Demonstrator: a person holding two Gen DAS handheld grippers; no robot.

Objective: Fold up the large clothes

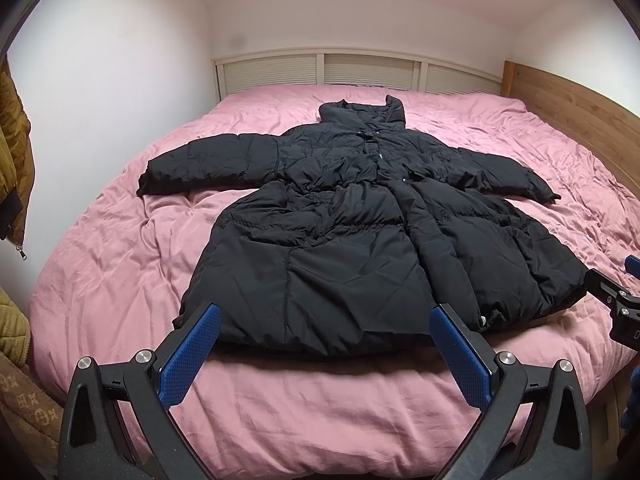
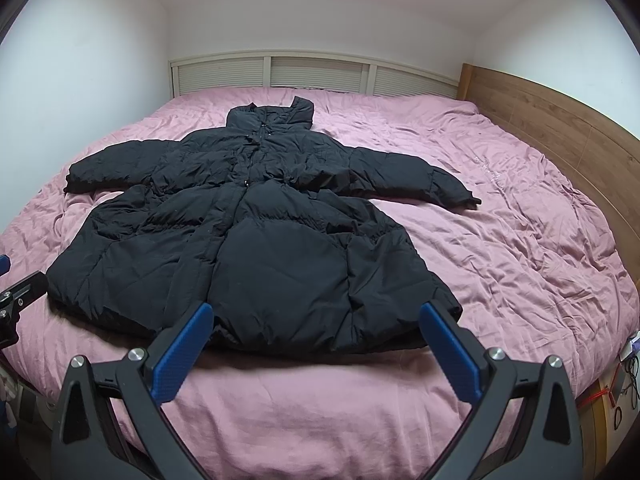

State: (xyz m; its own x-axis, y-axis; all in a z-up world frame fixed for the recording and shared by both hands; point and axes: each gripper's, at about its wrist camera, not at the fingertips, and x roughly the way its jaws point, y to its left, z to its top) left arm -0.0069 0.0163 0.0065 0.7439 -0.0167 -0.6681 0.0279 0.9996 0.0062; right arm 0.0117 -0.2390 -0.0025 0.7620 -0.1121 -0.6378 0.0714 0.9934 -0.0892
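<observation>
The black puffer coat [image 1: 352, 216] is lying front-up and spread flat on the pink bed [image 1: 320, 408], collar toward the slatted headboard [image 1: 360, 70], both sleeves stretched out sideways, hem nearest the cameras; no fold is showing, so the task is judged to be standing at its opening step; the left gripper [image 1: 325, 318] is hovering over the hem with its blue pads wide apart and holding nothing; the right gripper [image 2: 316, 316] is doing likewise over the hem's other half, jaws apart and empty; the next move is judged to call for each gripper lowering onto a sleeve or side edge, closing on the bulky padded fabric, and carrying it inward across the body; the thick fill is likely to spring back; faint pale lettering is showing on the bedding near the wooden side panel [image 2: 560, 120] but is too small to read; a monogram-patterned brown item [image 1: 24, 400] is sitting at the left edge, maker not confirmed.
</observation>
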